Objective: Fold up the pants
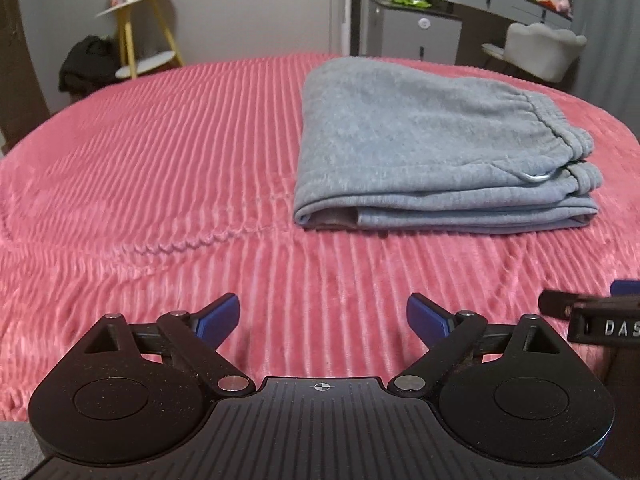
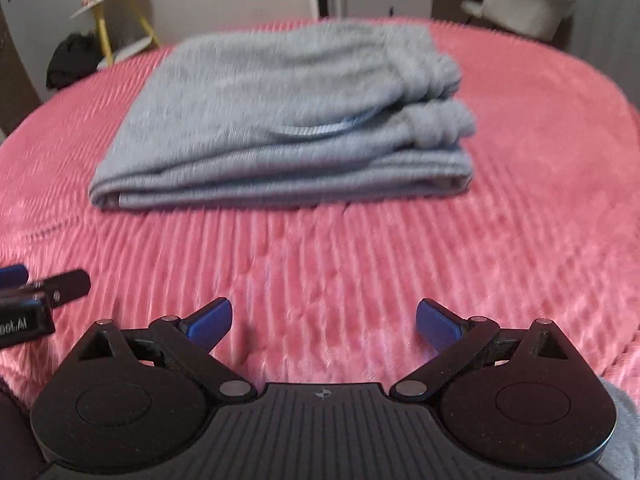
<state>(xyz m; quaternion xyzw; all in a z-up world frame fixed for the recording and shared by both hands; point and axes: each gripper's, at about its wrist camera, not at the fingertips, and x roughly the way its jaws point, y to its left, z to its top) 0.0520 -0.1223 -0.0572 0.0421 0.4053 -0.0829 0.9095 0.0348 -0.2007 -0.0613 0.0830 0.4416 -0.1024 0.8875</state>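
Left gripper (image 1: 323, 320) and right gripper (image 2: 324, 322) spread wide, empty; folded pants (image 1: 432, 140) lengthwise across, waistband rightward

Both wrist cams are held low over the pink bedspread (image 1: 160, 160), side by side, facing the folded pants (image 1: 420, 152) (image 2: 280, 120); both are shared, w/ the right view nearer.

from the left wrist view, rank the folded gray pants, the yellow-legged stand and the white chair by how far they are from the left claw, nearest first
1. Folded gray pants: on the pink bedspread, ahead and right of the open left claw.
2 and 3. Yellow-legged stand, beyond the bed at far left, and white chair, beyond it at far right: too close to call.
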